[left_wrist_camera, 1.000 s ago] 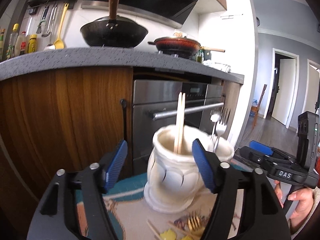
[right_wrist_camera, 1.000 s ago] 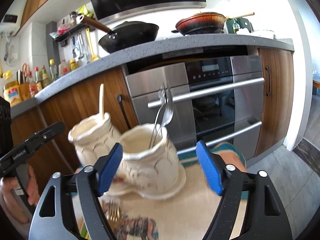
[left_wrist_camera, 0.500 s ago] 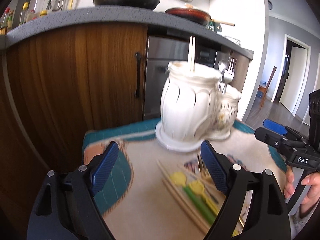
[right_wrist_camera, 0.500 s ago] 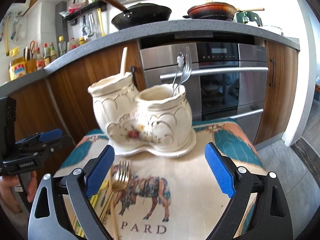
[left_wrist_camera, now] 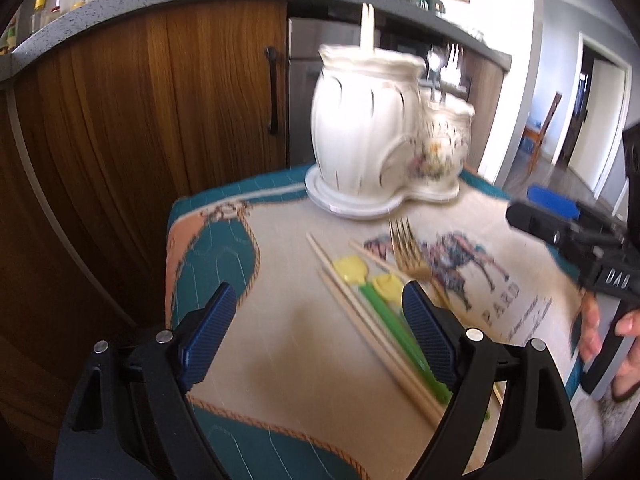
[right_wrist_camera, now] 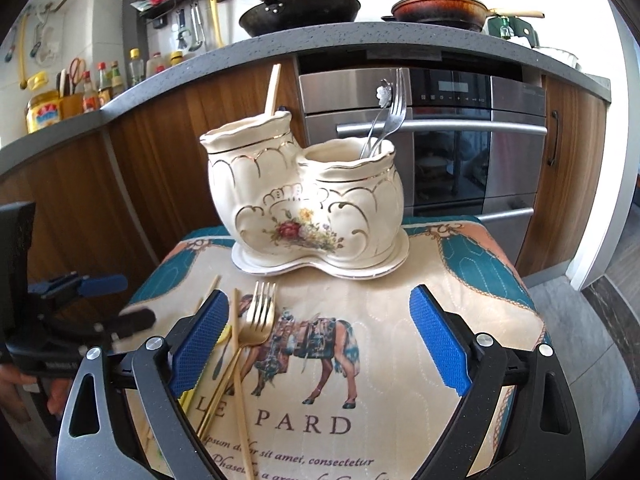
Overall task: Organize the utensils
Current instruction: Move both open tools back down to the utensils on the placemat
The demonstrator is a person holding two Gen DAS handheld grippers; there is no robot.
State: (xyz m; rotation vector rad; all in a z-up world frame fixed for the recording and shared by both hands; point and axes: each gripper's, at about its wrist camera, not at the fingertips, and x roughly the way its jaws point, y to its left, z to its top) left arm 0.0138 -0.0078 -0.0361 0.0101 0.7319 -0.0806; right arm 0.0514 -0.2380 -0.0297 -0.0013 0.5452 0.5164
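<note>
Glazed cream ceramic holder (right_wrist_camera: 308, 208), two ribbed, gilt-edged pots on one saucer base, stands at the far end of the quilted printed cloth (right_wrist_camera: 360, 360). Gold fork (right_wrist_camera: 256, 320), pale wooden chopsticks (left_wrist_camera: 360, 320) and yellow-headed green plastic picks (left_wrist_camera: 384, 304) lie nearer, left. Left gripper (left_wrist_camera: 316, 332) and right gripper (right_wrist_camera: 320, 344), jaws just widened, stand apart and empty; both have pulled back from the pots.

Ceramic holder (right_wrist_camera: 308, 208): one, with two joined pots.
Chopsticks standing in the taller pot (left_wrist_camera: 367, 26): two.
Steel pieces standing in the lower pot (right_wrist_camera: 390, 114): two.
Gold forks lying on the cloth (right_wrist_camera: 256, 320): two.
Yellow-headed green utensils (left_wrist_camera: 384, 300): two.
Loose chopsticks (left_wrist_camera: 356, 316) lying on the cloth: count unclear.
</note>
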